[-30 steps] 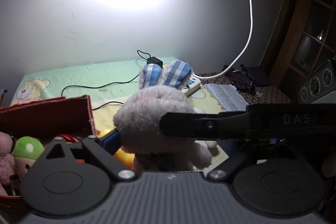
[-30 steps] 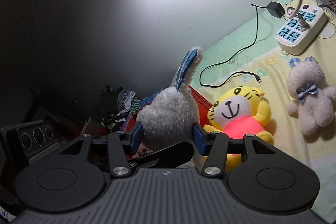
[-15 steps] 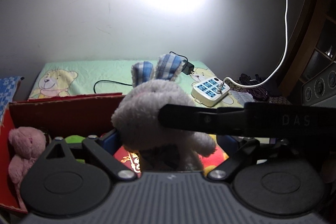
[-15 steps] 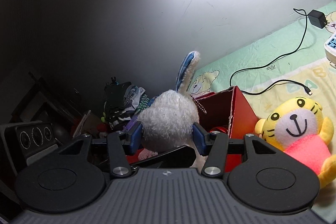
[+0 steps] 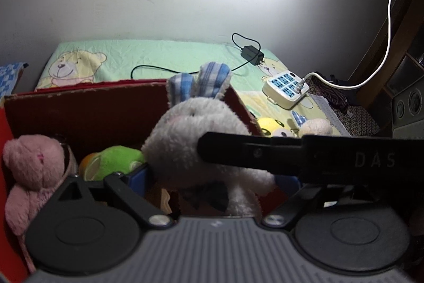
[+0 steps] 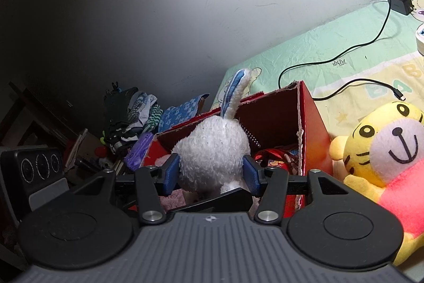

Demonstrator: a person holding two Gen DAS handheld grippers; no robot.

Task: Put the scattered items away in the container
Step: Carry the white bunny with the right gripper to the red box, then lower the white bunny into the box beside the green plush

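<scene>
A white plush rabbit (image 5: 193, 134) with blue plaid ears hangs over the open red cardboard box (image 5: 87, 108). My right gripper (image 6: 210, 175) is shut on the rabbit's head (image 6: 212, 150), its blue pads pressed on both sides. Its black finger crosses the left wrist view in front of the rabbit. My left gripper (image 5: 220, 187) sits wide around the rabbit's body, pads apart from it. The box holds a pink teddy (image 5: 29, 171) and a green toy (image 5: 116, 158). A yellow tiger plush (image 6: 384, 158) lies on the bed right of the box (image 6: 310, 129).
A small white bear (image 5: 315, 126) lies beyond the box. A power strip (image 5: 286, 89), black charger (image 5: 251, 55) and cables (image 6: 344, 52) lie on the green bed sheet (image 5: 159, 55). A pile of clothes (image 6: 132, 113) sits left of the bed by the wall.
Both grippers moved left with the rabbit, from above the bed and tiger to above the red box. The box interior and pink teddy came into view.
</scene>
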